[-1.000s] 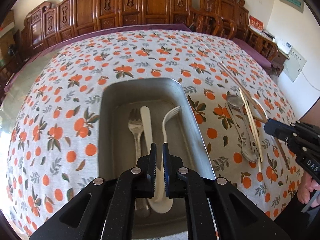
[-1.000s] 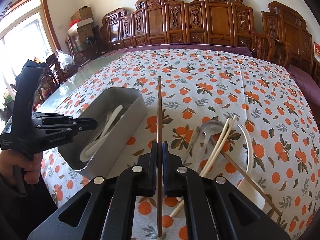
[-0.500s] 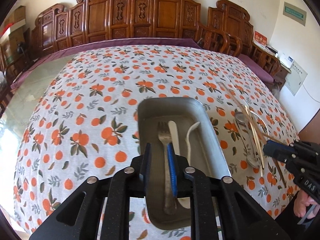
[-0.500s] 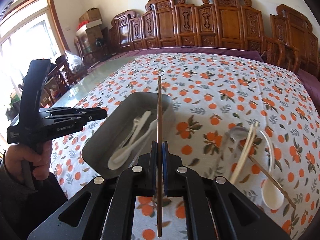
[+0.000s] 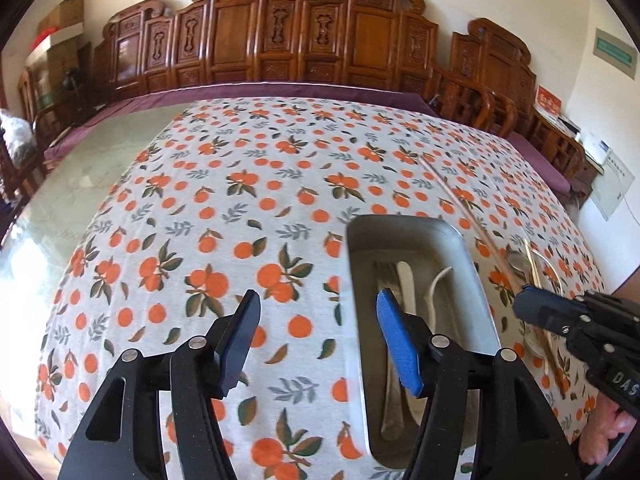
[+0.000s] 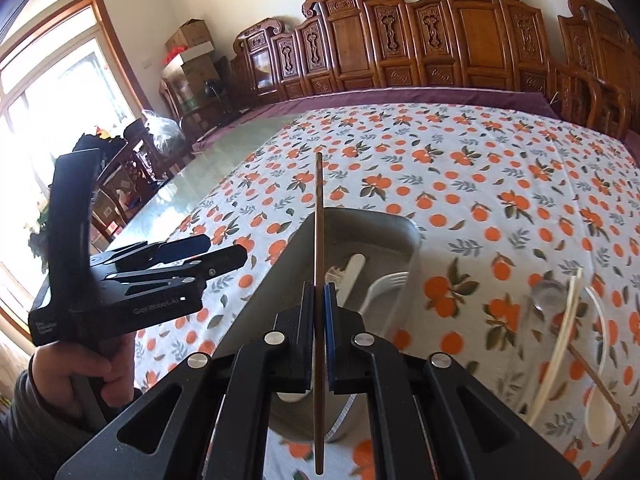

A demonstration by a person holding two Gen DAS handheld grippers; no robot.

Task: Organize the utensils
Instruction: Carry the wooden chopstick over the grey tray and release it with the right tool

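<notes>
A metal tray [image 5: 476, 284] [image 6: 264, 300] sits on the orange-print tablecloth and holds a metal fork [image 5: 386, 280], a white knife [image 5: 406, 280] and a white plastic fork [image 5: 438, 280]. My left gripper [image 5: 316, 312] is open and empty, above the cloth at the tray's left side. My right gripper [image 6: 320, 296] is shut on a brown chopstick [image 6: 319, 216] and holds it above the tray, pointing along its length. It also shows in the left wrist view [image 5: 528, 304] just right of the tray.
Right of the tray lie a metal spoon [image 6: 546, 292], pale chopsticks [image 6: 560, 332], a white spoon [image 6: 600, 412] and another brown chopstick [image 6: 596, 380]. Carved wooden chairs [image 5: 312, 40] line the far side of the table. Bare glass tabletop [image 5: 72, 184] lies to the left.
My left gripper has opened wide and moved left and back off the tray. My right gripper has carried the brown chopstick left, from the loose utensils to above the tray.
</notes>
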